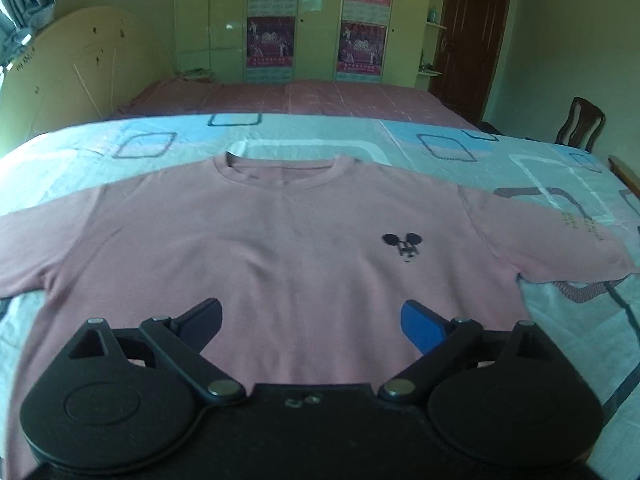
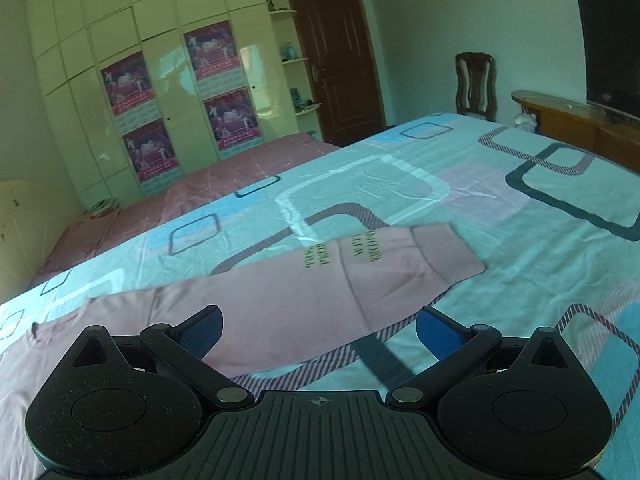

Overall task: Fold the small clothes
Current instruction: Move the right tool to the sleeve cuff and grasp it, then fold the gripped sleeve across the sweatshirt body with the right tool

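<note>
A pink long-sleeved shirt (image 1: 280,248) lies flat and face up on the bed, collar away from me, with a small black mouse print on its chest. My left gripper (image 1: 312,316) is open and empty, hovering over the shirt's lower body. In the right wrist view the shirt's right sleeve (image 2: 340,280) stretches out to the right, with green lettering and a ribbed cuff. My right gripper (image 2: 320,328) is open and empty, above the sleeve's near edge.
The bed has a light blue sheet with square patterns (image 2: 500,200). A pink blanket (image 1: 300,100) lies beyond it. Wardrobes with posters (image 1: 272,20), a brown door (image 2: 332,60), a wooden chair (image 2: 476,84) and a low wooden cabinet (image 2: 576,120) stand around the room.
</note>
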